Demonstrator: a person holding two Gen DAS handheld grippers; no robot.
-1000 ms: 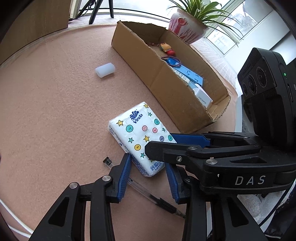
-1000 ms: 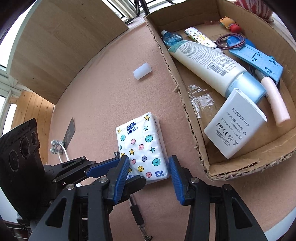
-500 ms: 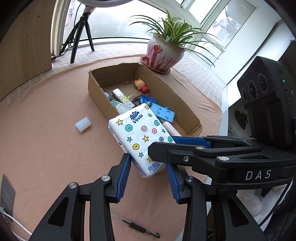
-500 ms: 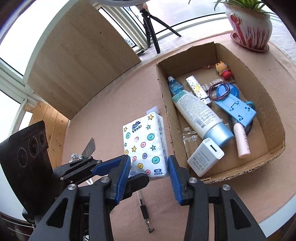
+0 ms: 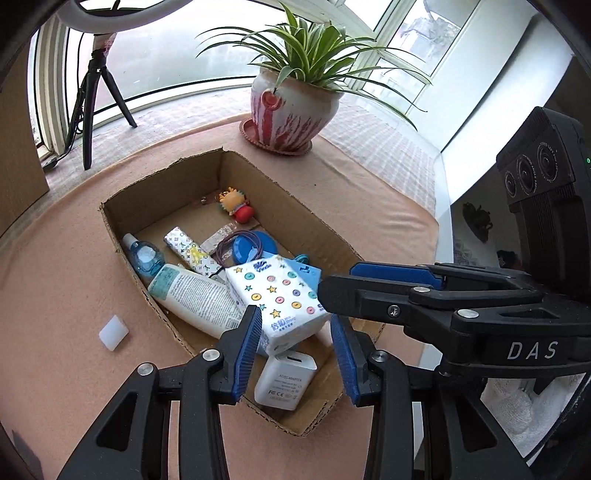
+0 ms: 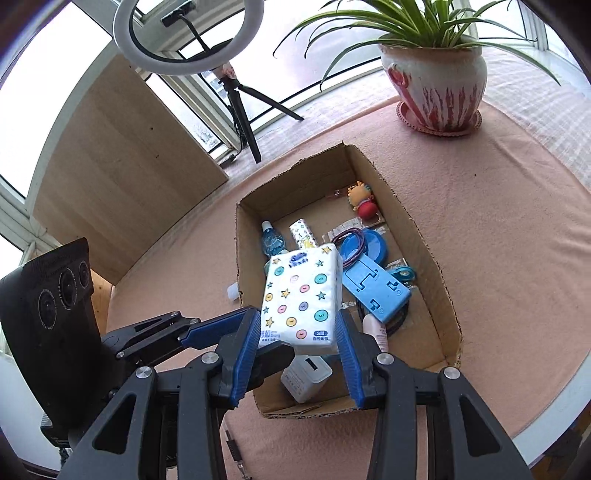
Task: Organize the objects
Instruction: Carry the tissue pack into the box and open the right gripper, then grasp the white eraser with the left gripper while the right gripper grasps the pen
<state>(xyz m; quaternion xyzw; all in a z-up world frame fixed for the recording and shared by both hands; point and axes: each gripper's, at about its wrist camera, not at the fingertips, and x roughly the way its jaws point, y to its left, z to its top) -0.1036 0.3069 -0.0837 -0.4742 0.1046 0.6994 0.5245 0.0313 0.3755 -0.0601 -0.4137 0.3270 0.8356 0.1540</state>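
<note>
- I count one cardboard box [image 6: 417, 236]
- one tissue pack [image 6: 301, 295]
- one lotion bottle [image 5: 195, 299]
- one white adapter [image 5: 284, 380]
- one potted plant [image 6: 436, 88]
- two grippers: left gripper [image 5: 295, 350] and right gripper [image 6: 297, 350]

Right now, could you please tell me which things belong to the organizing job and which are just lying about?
Job: tissue pack, held over the cardboard box by the right gripper; left gripper beside it; white cap and pen outside the box.
Just there: potted plant, ring light, wooden board.

My tissue pack [image 6: 301, 295] hides most of the lotion bottle [image 5: 197, 301]; pen [image 6: 236, 456] cut off at bottom edge; adapter [image 5: 286, 380] txt too small to read.
</note>
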